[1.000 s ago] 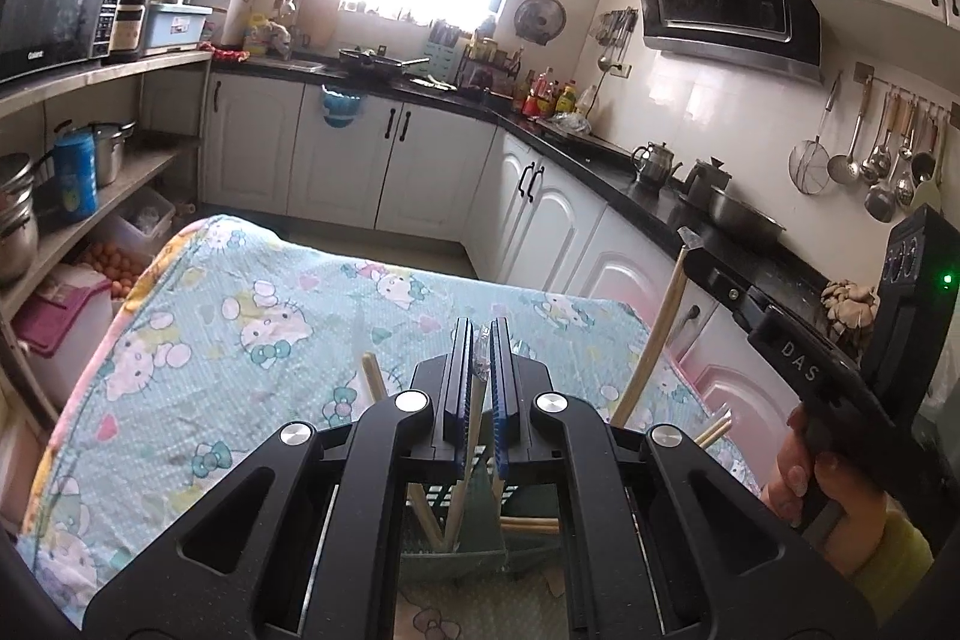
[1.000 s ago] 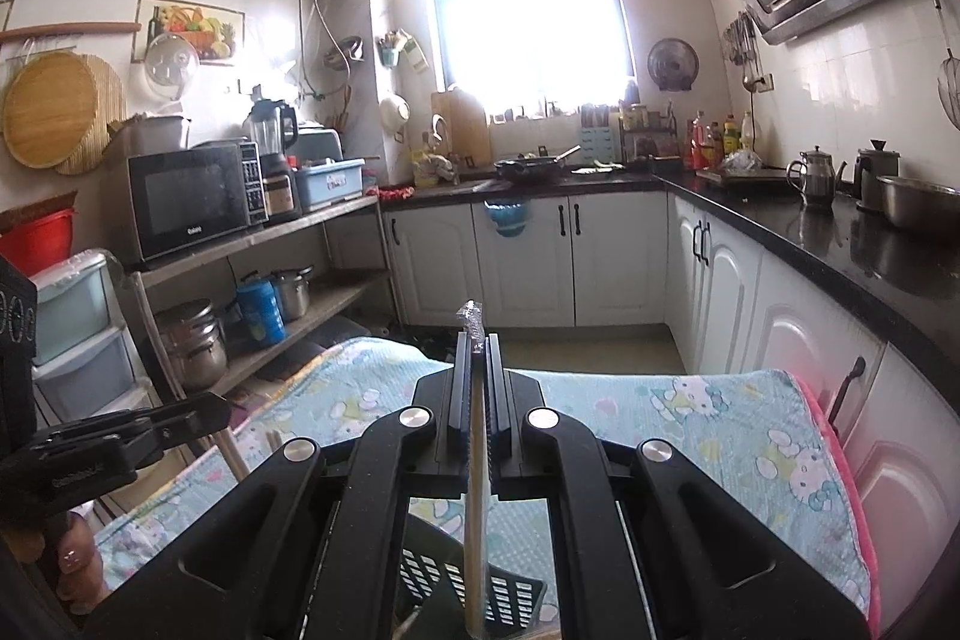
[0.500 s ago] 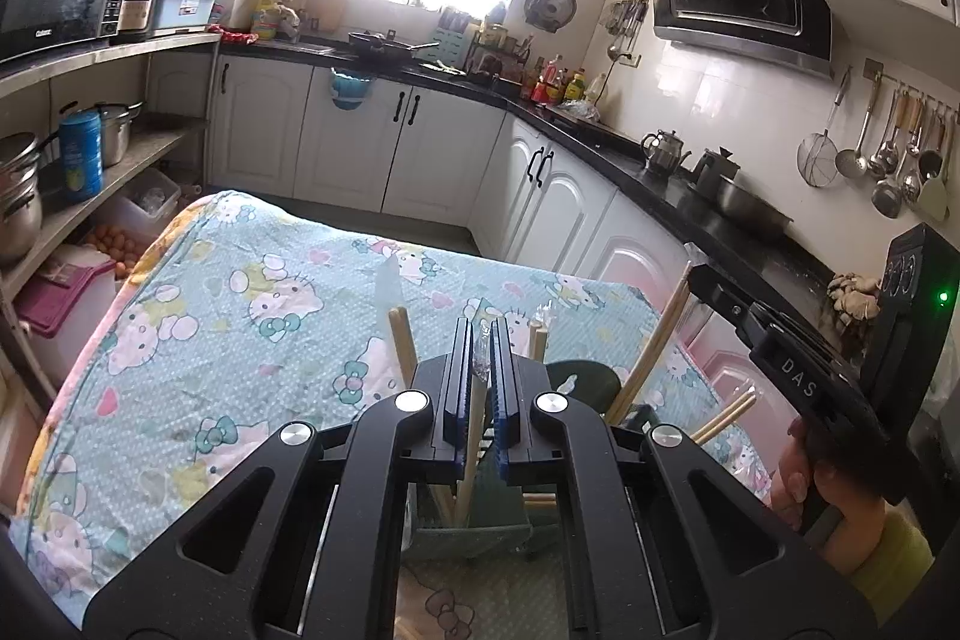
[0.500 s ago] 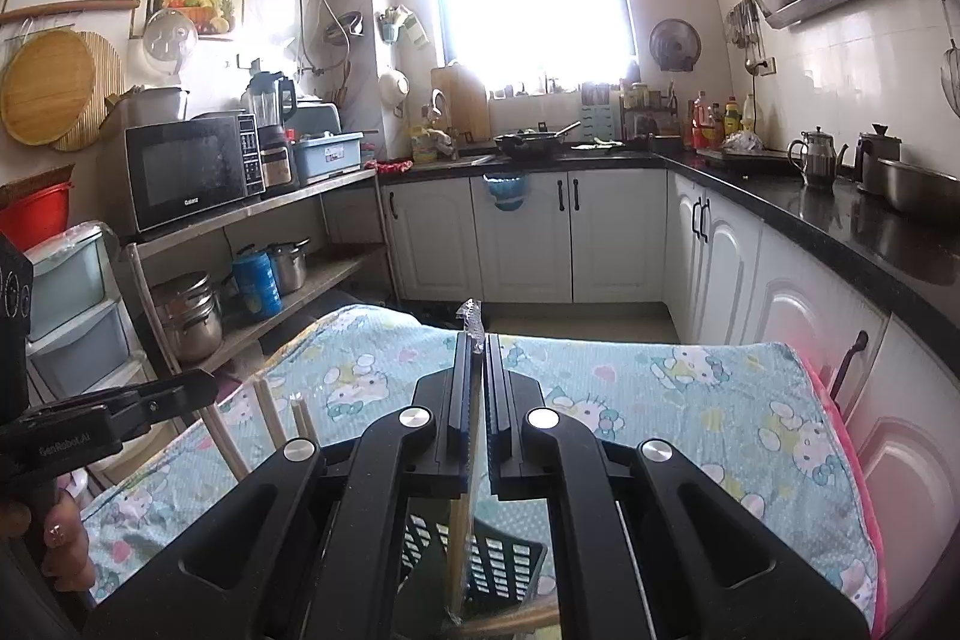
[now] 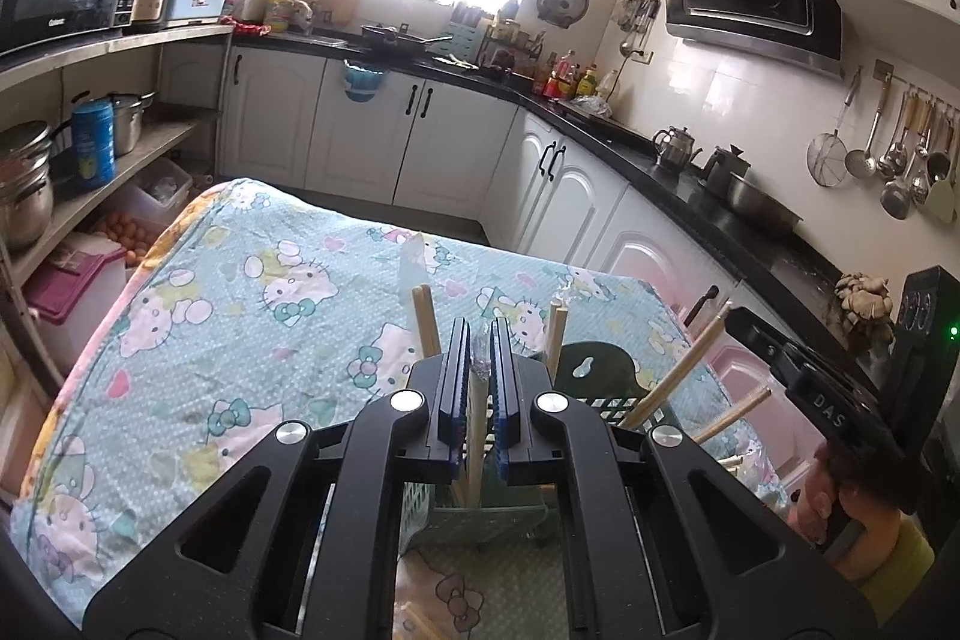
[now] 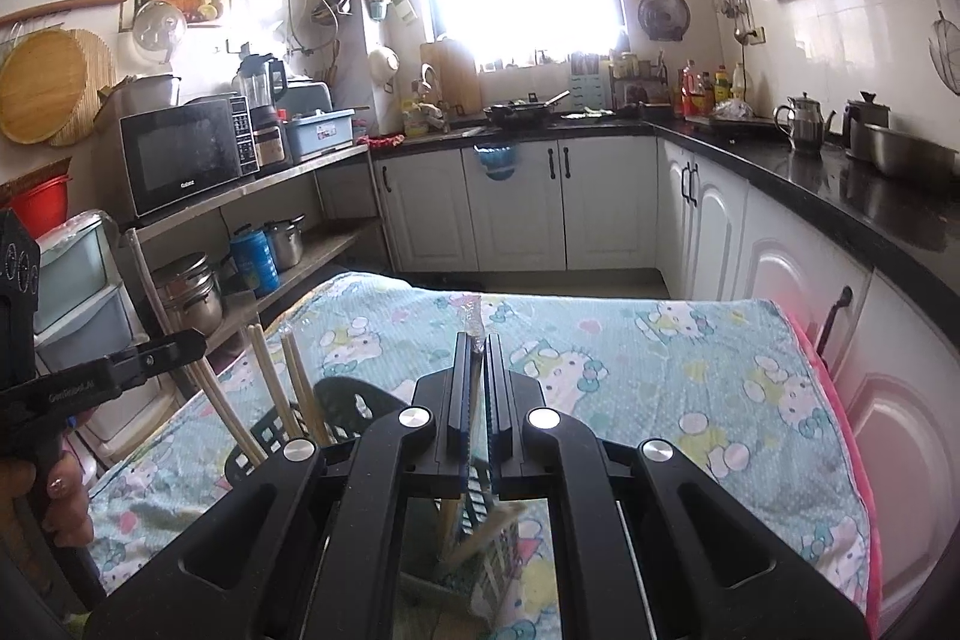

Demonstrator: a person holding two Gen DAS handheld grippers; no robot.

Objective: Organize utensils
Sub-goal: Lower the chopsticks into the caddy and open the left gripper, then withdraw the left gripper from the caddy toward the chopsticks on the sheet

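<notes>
In the left wrist view, the left gripper (image 5: pixel 478 340) is seen pressed together on a wrapped pair of chopsticks (image 5: pixel 477 421), whose clear wrapper tip shows between the blue pads and whose wooden shaft runs down below them into a green slotted utensil basket (image 5: pixel 591 388). The basket stands on the bench (image 5: pixel 252 292), which is covered by a pale blue cartoon-cat cloth. Further wooden chopsticks (image 5: pixel 427 319) are stood upright in the basket just left of the gripper, another pair (image 5: pixel 555 334) just right of it, and two more (image 5: pixel 678 379) are leaned out toward the right. At the right edge, the right gripper (image 5: pixel 735 316) is held by a hand (image 5: pixel 831 496) with a yellow-green cuff, its tip near the leaning sticks.

In the right wrist view, the right gripper (image 6: pixel 477 343) is shown pinching a second wrapped pair of chopsticks (image 6: pixel 475 319); the crinkled wrapper end sticks up past the pads. Below the pads, the lower end appears to reach into the basket (image 6: pixel 342 403), though this part is blurred and mostly hidden. Several sticks (image 6: pixel 270 388) are seen standing in the basket to the left. The left gripper (image 6: pixel 162 355) is carried by a hand (image 6: pixel 60 496) at the left edge, and a long stick (image 6: pixel 147 280) rises past its tip.
</notes>
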